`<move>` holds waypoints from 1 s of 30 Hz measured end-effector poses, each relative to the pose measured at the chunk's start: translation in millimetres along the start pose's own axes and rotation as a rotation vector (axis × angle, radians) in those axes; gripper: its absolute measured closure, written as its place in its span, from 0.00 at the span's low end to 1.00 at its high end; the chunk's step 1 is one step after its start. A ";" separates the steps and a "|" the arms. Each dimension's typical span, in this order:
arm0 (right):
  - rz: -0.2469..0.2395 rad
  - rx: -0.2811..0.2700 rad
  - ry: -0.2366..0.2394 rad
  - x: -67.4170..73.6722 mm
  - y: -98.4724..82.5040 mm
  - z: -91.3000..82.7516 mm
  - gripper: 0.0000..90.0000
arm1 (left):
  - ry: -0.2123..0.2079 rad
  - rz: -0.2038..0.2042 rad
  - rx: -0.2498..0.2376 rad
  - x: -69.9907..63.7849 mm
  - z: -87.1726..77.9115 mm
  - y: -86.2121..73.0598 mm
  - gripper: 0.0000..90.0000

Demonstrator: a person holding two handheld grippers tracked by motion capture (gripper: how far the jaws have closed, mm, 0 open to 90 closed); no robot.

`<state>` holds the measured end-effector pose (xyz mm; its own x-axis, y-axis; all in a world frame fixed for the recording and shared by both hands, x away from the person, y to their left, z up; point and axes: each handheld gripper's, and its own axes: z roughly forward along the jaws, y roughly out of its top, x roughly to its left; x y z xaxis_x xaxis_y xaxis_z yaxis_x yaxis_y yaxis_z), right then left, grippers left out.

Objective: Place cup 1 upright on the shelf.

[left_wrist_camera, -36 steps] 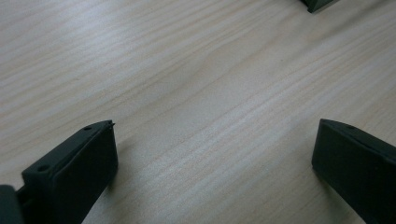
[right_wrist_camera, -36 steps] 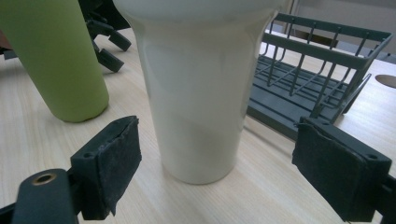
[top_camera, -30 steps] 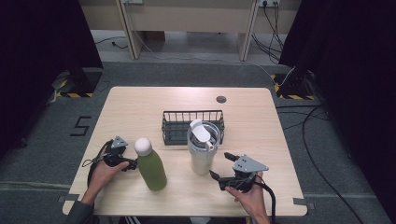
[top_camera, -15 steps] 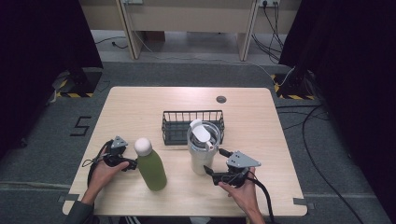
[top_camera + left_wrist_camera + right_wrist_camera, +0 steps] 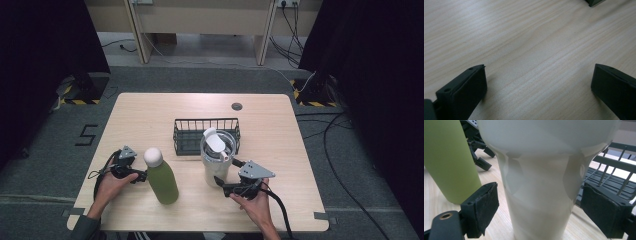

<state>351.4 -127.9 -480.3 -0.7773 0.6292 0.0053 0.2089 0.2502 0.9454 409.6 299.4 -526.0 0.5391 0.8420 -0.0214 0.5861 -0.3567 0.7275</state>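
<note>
A white lidded tumbler (image 5: 216, 161) stands upright at mid-table, just in front of a black wire basket (image 5: 192, 125). My right gripper (image 5: 221, 183) is low at the tumbler's right. In the right gripper view its jaws stand apart on either side of the tumbler (image 5: 541, 195) near its base, with a gap at each pad, so it is open. Left of the tumbler a green bottle (image 5: 162, 181) with a white cap stands upright. My left gripper (image 5: 143, 176) rests beside the bottle's left, open. In the left gripper view (image 5: 539, 85) there is bare wood between its jaws.
The wooden table (image 5: 280, 150) has a small round dark grommet (image 5: 237, 106) behind the basket. In the right gripper view the green bottle (image 5: 451, 157) stands left of the tumbler, the basket (image 5: 614, 162) behind at right, and the left gripper (image 5: 479, 147) farther off.
My right gripper has edged left and slightly down toward the tumbler, so its jaws now flank the tumbler's base. The left gripper, the bottle and the tumbler have stayed put.
</note>
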 end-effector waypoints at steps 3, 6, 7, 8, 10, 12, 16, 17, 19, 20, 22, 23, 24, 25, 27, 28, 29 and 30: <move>0.004 -0.006 -0.003 -0.8 -1.6 6.2 0.16 | 0.000 0.000 0.000 0.0 0.0 0.0 0.00; -0.002 -0.001 -0.007 -0.9 -3.0 9.3 0.16 | 0.000 0.000 0.000 0.0 0.0 0.0 0.00; -0.005 0.007 -0.008 -1.1 -4.7 11.9 0.15 | 0.000 0.000 0.000 0.0 0.0 0.0 0.00; -0.010 0.004 -0.007 -1.3 -5.1 13.1 0.14 | 0.000 0.000 0.000 0.0 0.0 0.0 0.00; -0.016 0.000 -0.010 -0.9 -5.9 14.9 0.14 | 0.000 0.000 0.000 0.0 0.0 0.0 0.00; -0.017 -0.001 -0.012 -0.8 -6.4 16.0 0.13 | 0.000 0.000 0.000 0.0 0.0 0.0 0.00; -0.025 -0.012 -0.018 -0.4 -9.5 22.3 0.12 | 0.000 -0.001 -0.001 -0.1 0.1 0.0 0.00; -0.026 -0.024 -0.024 0.8 -10.3 25.5 0.11 | 0.000 0.000 0.000 0.0 0.0 0.0 0.00; -0.029 -0.030 -0.027 1.0 -10.6 27.0 0.10 | 0.000 -0.001 0.000 -0.1 0.0 0.1 0.00; -0.034 -0.041 -0.028 0.7 -11.6 30.5 0.10 | 0.000 -0.001 -0.001 -0.1 0.1 0.0 0.00; -0.026 -0.051 -0.025 0.7 -13.0 33.6 0.09 | -0.001 -0.002 0.000 -0.1 0.0 0.1 0.00; -0.026 -0.051 -0.025 0.7 -13.0 33.6 0.09 | -0.001 -0.002 0.000 -0.1 0.0 0.1 0.00; -0.025 -0.061 -0.024 -0.1 -13.9 36.3 0.09 | -0.001 -0.001 0.000 0.0 0.0 0.1 0.00; -0.019 -0.063 -0.022 0.4 -14.1 37.3 0.09 | 0.000 -0.002 -0.001 -0.1 0.1 0.0 0.00; -0.017 -0.066 -0.025 0.7 -14.5 38.6 0.09 | -0.001 -0.001 0.000 0.0 0.0 0.1 0.00; -0.020 -0.069 -0.025 0.6 -14.7 39.3 0.09 | -0.001 -0.001 0.000 0.0 0.0 0.1 0.00; -0.023 -0.071 -0.025 0.4 -14.6 39.9 0.09 | -0.001 -0.001 0.000 0.0 0.0 0.1 0.00; -0.023 -0.074 -0.025 0.4 -14.7 40.6 0.09 | 0.000 -0.002 -0.001 -0.1 0.1 0.0 0.00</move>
<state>372.1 -101.4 -507.4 -0.7661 0.6423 -0.0237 0.1460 0.2097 0.9668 409.6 299.3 -526.1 0.5383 0.8425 -0.0227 0.5862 -0.3550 0.7283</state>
